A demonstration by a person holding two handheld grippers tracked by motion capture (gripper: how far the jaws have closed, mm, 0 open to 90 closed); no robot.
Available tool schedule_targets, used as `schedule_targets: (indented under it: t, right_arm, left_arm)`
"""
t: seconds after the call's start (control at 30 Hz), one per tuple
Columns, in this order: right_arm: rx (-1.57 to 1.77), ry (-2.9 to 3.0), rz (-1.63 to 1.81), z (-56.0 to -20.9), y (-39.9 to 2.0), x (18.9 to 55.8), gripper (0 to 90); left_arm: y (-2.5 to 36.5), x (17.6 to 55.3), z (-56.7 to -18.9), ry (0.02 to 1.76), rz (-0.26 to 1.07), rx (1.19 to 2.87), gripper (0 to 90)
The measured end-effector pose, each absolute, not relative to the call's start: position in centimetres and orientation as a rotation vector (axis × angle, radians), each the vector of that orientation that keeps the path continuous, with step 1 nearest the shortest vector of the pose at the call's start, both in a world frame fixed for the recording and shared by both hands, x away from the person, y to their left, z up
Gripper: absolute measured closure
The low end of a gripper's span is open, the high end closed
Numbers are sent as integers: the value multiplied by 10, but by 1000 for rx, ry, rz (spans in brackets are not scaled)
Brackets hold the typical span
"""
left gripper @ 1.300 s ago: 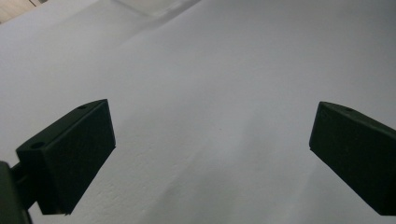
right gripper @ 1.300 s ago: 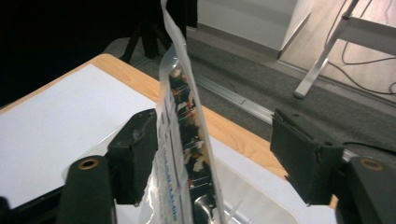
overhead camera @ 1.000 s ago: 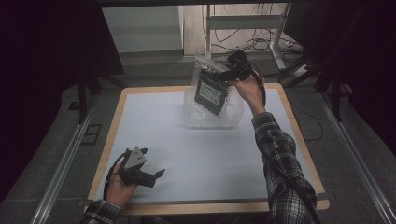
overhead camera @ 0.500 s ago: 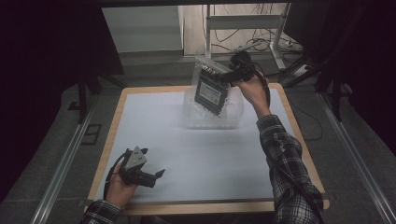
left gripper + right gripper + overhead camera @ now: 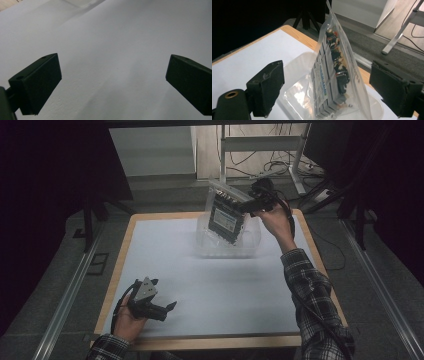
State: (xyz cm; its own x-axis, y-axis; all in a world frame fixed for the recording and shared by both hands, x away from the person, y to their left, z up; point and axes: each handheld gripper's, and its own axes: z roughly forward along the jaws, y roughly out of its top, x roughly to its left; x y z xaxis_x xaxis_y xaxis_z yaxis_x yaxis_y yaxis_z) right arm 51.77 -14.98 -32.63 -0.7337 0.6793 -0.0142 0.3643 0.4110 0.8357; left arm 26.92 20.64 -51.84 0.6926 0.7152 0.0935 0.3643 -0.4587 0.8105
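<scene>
— Why's the clear plastic bag of dark packets [image 5: 227, 215] upright?
— It leans in the clear tub [image 5: 250, 247]; right gripper [image 5: 325, 85] fingers gape around it. Left gripper [image 5: 167, 307], fingers apart, idles over the white surface [image 5: 210, 285].

- High view: dim overall; the white counter [image 5: 200, 285] is the brightest area, with surroundings falling to near black at left and right.
- Left gripper view: even, soft light on the surface; the black tongs [image 5: 112, 85] are slightly soft-edged.
- Right gripper view: the clear bag [image 5: 337, 75] shows mild sheen; its background is dark at upper left.
</scene>
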Motion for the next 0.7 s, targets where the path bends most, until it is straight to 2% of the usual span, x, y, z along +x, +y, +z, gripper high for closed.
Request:
schedule_targets:
  t: [0.7]
  right_arm:
    - [899,2341,1242,-341,-174,482,46]
  left_arm:
    - [206,269,-518,823,551,2095,0]
